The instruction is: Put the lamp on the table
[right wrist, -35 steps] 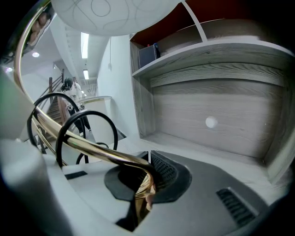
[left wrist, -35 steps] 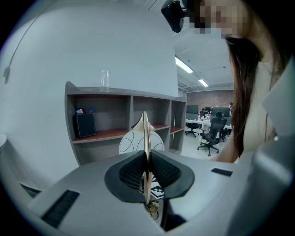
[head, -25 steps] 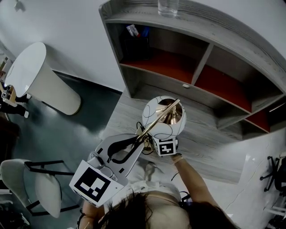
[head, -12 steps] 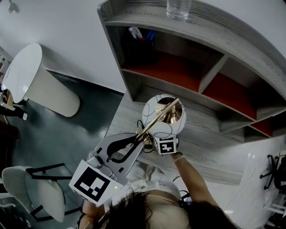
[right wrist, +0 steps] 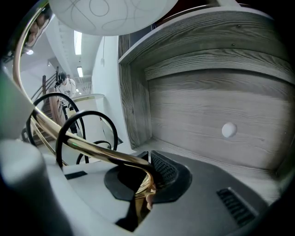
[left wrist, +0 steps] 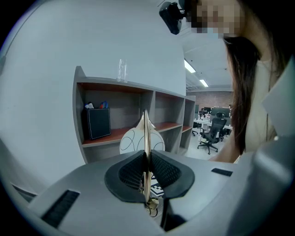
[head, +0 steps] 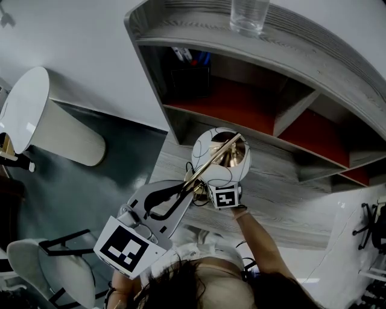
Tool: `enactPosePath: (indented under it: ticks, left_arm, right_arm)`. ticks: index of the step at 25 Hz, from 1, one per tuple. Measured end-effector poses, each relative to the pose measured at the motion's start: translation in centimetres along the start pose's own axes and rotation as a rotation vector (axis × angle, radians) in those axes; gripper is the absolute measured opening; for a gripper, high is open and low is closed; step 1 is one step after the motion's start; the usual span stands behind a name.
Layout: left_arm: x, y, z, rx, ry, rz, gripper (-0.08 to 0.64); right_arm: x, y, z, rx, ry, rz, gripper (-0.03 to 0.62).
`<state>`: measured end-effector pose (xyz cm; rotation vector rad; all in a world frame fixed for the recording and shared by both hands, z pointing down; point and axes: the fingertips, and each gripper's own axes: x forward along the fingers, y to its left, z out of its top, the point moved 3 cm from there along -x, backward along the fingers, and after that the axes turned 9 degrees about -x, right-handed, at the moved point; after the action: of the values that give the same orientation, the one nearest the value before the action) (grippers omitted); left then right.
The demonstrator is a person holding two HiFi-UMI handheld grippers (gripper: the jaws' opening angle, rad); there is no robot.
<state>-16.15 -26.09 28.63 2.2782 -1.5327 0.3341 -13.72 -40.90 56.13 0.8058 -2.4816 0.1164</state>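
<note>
The lamp has a white globe shade [head: 212, 151] with thin black lines and a curved gold arm [head: 218, 153]. It hangs over the grey wooden table [head: 274, 196], in front of the shelf unit. My left gripper [head: 192, 187] is shut on the gold arm [left wrist: 146, 133], with the shade [left wrist: 131, 140] just past its jaws. Under the shade, my right gripper [head: 224, 184] is shut on the gold stem [right wrist: 99, 151]; the shade [right wrist: 110, 14] sits above it. The lamp's black cable [right wrist: 76, 133] loops beside the stem. The lamp's foot is hidden.
A grey shelf unit [head: 283, 57] with red-lined compartments stands on the table's far side, with a drinking glass [head: 248, 15] on top and a black box [head: 190, 78] inside. A white round stool [head: 42, 117] and a chair [head: 48, 271] stand on the floor at left.
The lamp and both grippers keep the same pose. Only the head view has drifted, so the shelf and stool sit slightly differently in the picture.
</note>
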Motion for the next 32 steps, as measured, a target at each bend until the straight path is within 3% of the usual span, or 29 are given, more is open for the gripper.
enactPosePath:
  ticks: [9, 32]
  left_arm:
    - [0.8, 2.1, 0.2, -0.008, 0.013, -0.020, 0.046]
    - [2.0, 4.3, -1.6, -0.064, 0.052, -0.047, 0.046]
  right_arm:
    - [1.2, -0.5, 1.0, 0.004, 0.015, -0.013, 0.026]
    - [2.5, -1.7, -0.7, -0.047, 0.087, -0.037, 0.026]
